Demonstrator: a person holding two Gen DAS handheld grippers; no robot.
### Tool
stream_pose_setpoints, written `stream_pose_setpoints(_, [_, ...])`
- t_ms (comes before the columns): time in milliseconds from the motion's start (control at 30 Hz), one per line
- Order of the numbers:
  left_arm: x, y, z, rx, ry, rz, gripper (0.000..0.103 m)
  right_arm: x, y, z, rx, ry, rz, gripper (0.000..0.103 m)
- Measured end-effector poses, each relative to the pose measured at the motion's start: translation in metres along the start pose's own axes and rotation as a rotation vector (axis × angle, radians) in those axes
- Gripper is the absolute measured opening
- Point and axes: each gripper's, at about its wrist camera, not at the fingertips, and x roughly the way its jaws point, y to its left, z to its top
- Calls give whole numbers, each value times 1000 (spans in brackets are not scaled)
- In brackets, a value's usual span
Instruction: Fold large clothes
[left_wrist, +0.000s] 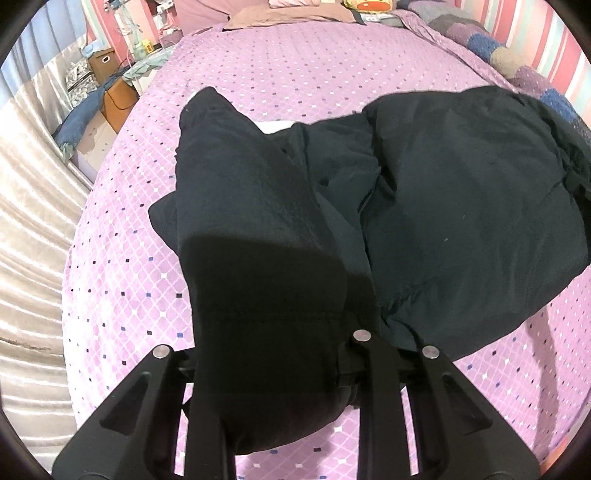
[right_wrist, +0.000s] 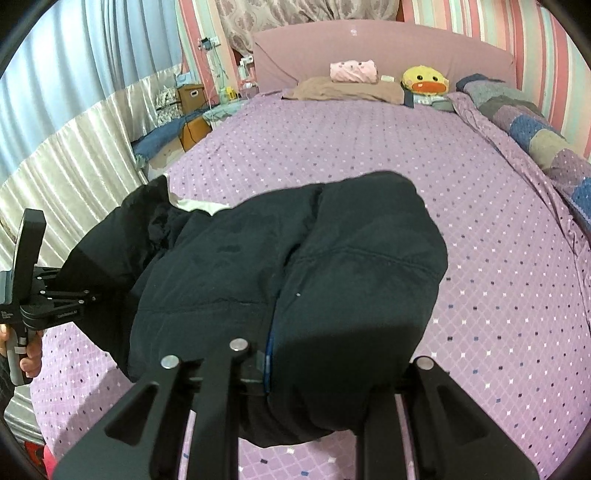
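A large black padded jacket (left_wrist: 443, 206) hangs between both grippers, lifted above the purple dotted bed sheet (left_wrist: 295, 74). In the left wrist view my left gripper (left_wrist: 280, 369) is shut on a bunched edge of the jacket, and the cloth drapes over the fingertips and hides them. In the right wrist view my right gripper (right_wrist: 295, 376) is shut on the jacket (right_wrist: 332, 258) next to its blue zipper (right_wrist: 269, 350), with its fingertips covered too. The left gripper (right_wrist: 74, 295) shows at that view's left edge, held by a hand (right_wrist: 29, 354), with the jacket's other end in it.
At the bed's head lie a brown pillow (right_wrist: 343, 90), a folded pink cloth (right_wrist: 352, 72) and a yellow duck plush (right_wrist: 424, 83). A patchwork blanket (right_wrist: 535, 136) runs along the right side. Curtains (right_wrist: 74, 158) and bedside boxes (right_wrist: 192, 96) stand on the left.
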Motion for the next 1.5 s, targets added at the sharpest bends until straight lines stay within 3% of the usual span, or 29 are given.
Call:
stream_pose_setpoints(267, [-42, -9, -6, -14, -69, -11, 21, -34, 12, 8, -20, -79, 5, 19])
stream_pose_setpoints(533, [-103, -35, -29, -4, -149, -31, 21, -119, 15, -4, -76, -203, -28, 19])
stream_pose_setpoints(800, [-148, -62, -99, 14, -186, -58, 20, -181, -11, -75, -51, -223, -56, 19])
stream_pose_setpoints(1000, [-137, -78, -154, 32, -165, -19, 20, -176, -41, -140, -18, -137, -105, 19])
stream_pose_setpoints(1133, [-127, -71, -182, 20, -148, 1, 20, -161, -57, -165, 14, -88, -129, 19])
stream_pose_setpoints(1367, [-106, -43, -208, -36, -116, -7, 21, -144, -88, -199, 110, -38, -119, 19])
stream_pose_setpoints(1500, [-98, -39, -207, -46, -106, -3, 22, -140, -93, -203, 121, -35, -117, 19])
